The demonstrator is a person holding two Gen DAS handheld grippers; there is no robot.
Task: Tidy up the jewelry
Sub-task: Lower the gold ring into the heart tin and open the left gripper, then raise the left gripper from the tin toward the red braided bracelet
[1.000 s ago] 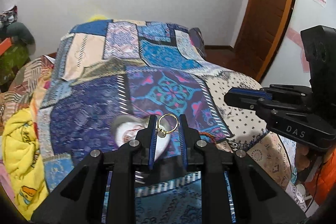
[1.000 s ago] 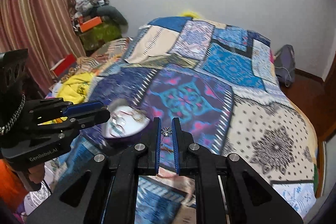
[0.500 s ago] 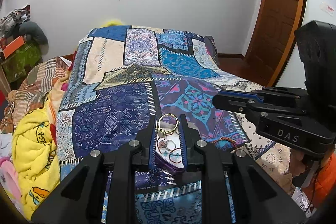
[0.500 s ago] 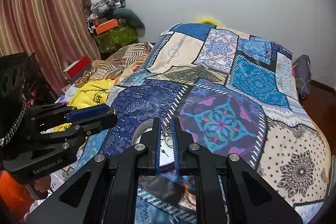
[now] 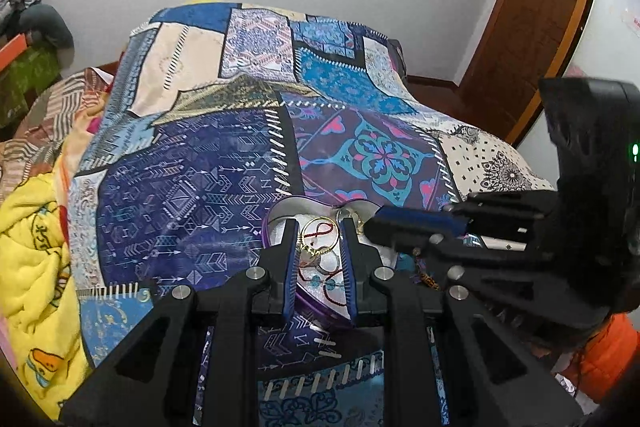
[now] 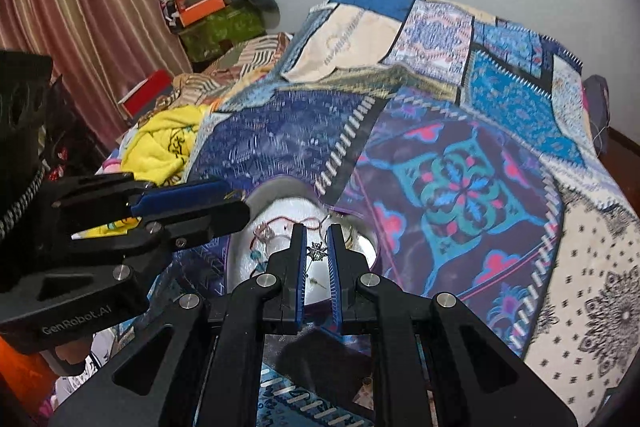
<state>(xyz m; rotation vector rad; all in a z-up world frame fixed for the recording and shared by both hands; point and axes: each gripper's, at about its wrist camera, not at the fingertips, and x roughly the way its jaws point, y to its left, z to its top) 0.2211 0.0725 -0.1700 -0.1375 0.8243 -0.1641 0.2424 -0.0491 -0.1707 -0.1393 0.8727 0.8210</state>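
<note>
Both claws are hanging over the heart-shaped tray (image 5: pixel 280 211) on the bed (image 5: pixel 192 179), in the dropping-off step. The left claw (image 5: pixel 318 241) is pinching a gold ring (image 5: pixel 320 239); the right claw (image 6: pixel 317 250) is pinching a small silver charm (image 6: pixel 317 250). Next, each needs lowering into the tray and opening gently.
</note>
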